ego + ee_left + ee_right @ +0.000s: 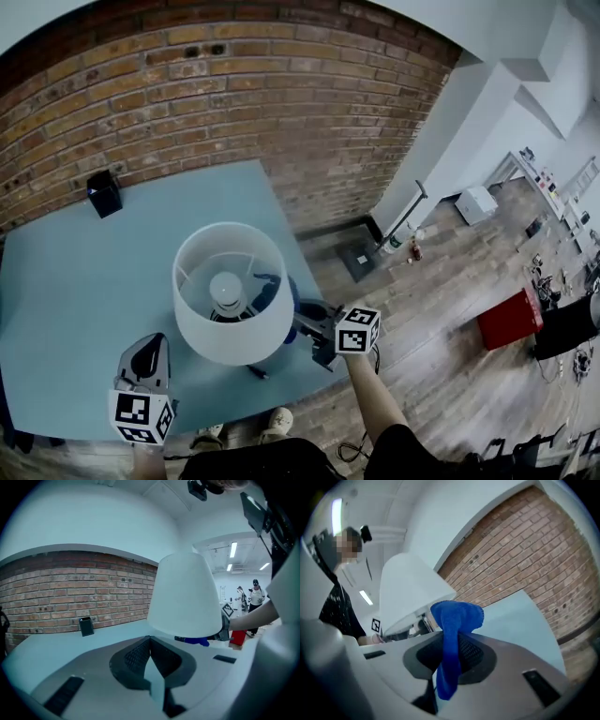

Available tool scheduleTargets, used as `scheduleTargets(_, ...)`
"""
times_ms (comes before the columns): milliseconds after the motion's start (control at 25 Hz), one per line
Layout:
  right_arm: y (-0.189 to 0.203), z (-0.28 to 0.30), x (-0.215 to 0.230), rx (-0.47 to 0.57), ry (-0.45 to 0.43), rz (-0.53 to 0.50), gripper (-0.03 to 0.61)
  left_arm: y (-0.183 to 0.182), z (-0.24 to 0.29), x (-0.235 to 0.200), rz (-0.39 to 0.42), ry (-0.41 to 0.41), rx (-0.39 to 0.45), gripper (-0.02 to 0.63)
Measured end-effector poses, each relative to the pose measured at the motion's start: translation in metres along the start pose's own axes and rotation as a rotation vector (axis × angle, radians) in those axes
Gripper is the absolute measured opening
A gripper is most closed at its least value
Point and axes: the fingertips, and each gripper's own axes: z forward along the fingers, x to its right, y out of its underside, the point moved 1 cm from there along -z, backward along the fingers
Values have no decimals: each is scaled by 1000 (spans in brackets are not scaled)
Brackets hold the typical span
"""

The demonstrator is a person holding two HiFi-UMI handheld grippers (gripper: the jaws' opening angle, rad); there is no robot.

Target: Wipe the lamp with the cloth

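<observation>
Right gripper point(451, 641) pinching soft, limp cloth point(457, 616) beside lamp point(234, 295); left gripper point(150, 641) closed, empty. Lamp likely light, tippy: grip low.

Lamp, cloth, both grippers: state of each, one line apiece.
Lamp: upright on the table, shade on.
Cloth: pinched between jaws, hanging limp, under the shade's rim.
Right gripper: shut on the cloth.
Left gripper: shut, empty, beside the lamp.
</observation>
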Motion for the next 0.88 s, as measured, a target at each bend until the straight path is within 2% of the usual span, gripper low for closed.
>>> scheduleTargets(120, -29, 21, 12, 2, -217, 162, 66, 5, -5, -1, -20, -68, -2, 9)
scheduleTargets(200, -36, 37, 13, -29, -340, 233, 66, 9, -8, 1, -33, -104, -4, 9)
scheduleTargets(360, -23, 72, 4, -173, -505, 262, 66, 20, -17, 1, -56, -166, -34, 9)
scheduleTargets(520, -10, 100, -12, -269, -651, 339, 66, 31, -26, 2, -75, -212, -89, 9)
scheduleTargets(600, 1, 111, -12, -324, -666, 349, 66, 31, -30, -2, -68, -242, -88, 9)
scheduleTargets(640, 8, 117, -9, -356, -645, 340, 66, 32, -31, -4, -68, -253, -88, 9)
scheduleTargets(800, 46, 127, 10, -523, -468, 186, 66, 37, -35, 1, -79, -264, -98, 9)
scheduleTargets(880, 52, 128, 19, -541, -405, 174, 66, 38, -35, 3, -76, -262, -104, 9)
